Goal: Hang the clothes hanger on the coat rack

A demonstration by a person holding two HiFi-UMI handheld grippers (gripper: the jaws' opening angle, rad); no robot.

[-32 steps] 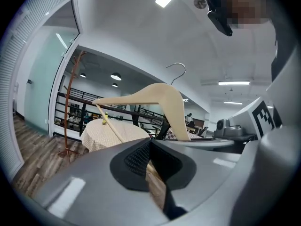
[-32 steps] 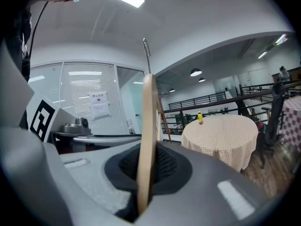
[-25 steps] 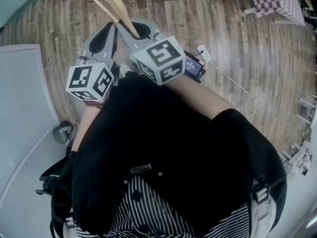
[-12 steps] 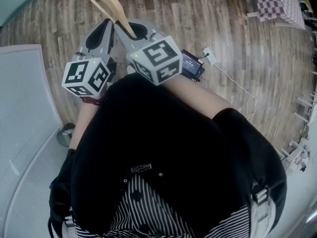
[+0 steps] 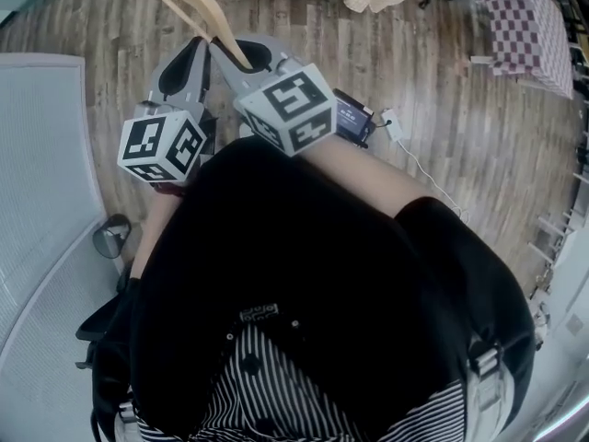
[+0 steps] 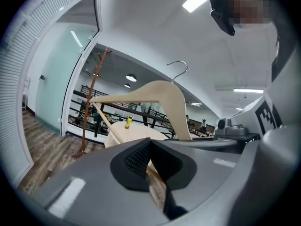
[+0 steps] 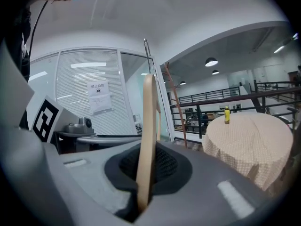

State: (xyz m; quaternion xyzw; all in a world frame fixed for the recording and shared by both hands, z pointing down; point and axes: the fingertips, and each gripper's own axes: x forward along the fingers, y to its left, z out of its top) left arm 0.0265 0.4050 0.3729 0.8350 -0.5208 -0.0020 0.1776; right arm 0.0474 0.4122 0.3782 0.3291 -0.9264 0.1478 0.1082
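Observation:
A pale wooden clothes hanger (image 5: 198, 3) sticks up and to the left out of my right gripper (image 5: 237, 55), which is shut on one of its arm ends. In the right gripper view the hanger (image 7: 149, 117) stands edge-on between the pads. The left gripper (image 5: 196, 49) is close beside it on the left, shut with nothing in it. From the left gripper view I see the hanger (image 6: 160, 91) side-on with its metal hook (image 6: 178, 69) on top. The brown coat rack (image 6: 87, 112) stands some way ahead by the glass wall, also seen as the coat rack (image 7: 175, 102).
A round table with a cream checked cloth (image 7: 249, 145) and a small yellow bottle (image 7: 227, 114) stands ahead to the right. A white slatted partition (image 5: 37, 155) runs along the left. On the wooden floor lie a white plug with a cable (image 5: 391, 118) and a purple checked cloth (image 5: 520, 7).
The person has walked forward: the cloth-covered table has come further into the head view and the floor plug has slid down and right. Both grippers keep their pose and the hanger stays gripped.

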